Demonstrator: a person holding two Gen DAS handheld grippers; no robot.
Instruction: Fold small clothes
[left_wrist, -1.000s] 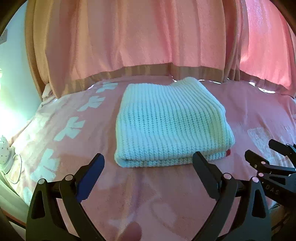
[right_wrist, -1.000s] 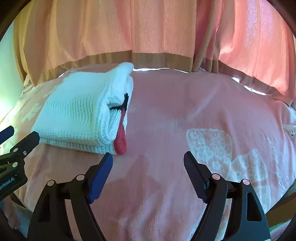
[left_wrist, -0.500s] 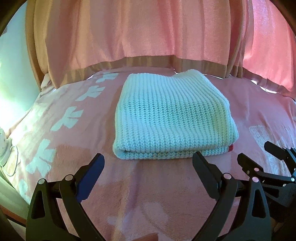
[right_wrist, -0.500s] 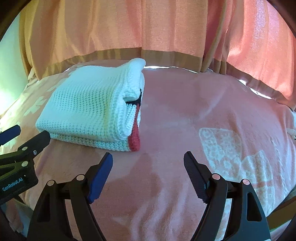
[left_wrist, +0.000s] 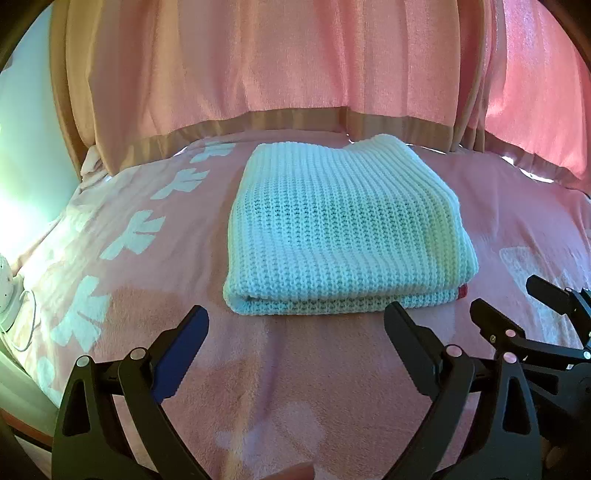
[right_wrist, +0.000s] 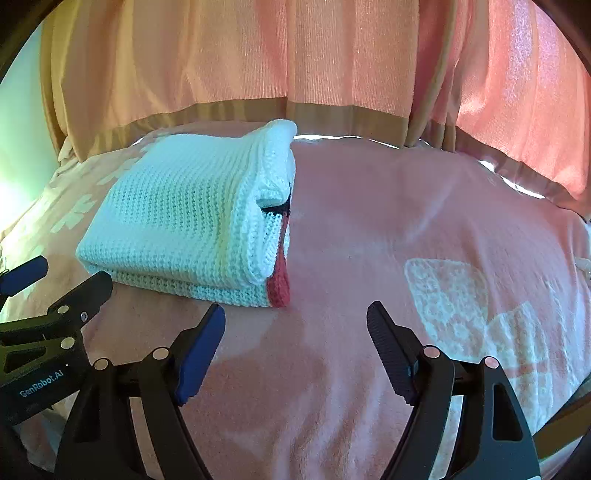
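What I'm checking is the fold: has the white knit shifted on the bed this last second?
No. The folded knit keeps its gap to the blanket's white bow print; only the view shifted.

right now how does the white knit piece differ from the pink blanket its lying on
The white knit piece is folded into a thick, stacked rectangle; the pink blanket is spread out flat under it. The knit is coarse and ribbed, the blanket smooth and fuzzy. The knit is plain white with a red edge at one corner; the blanket carries pale bow shapes. Both are soft fabric.

Bedroom, pink blanket (left_wrist: 303, 373), pink curtains (left_wrist: 295, 66)
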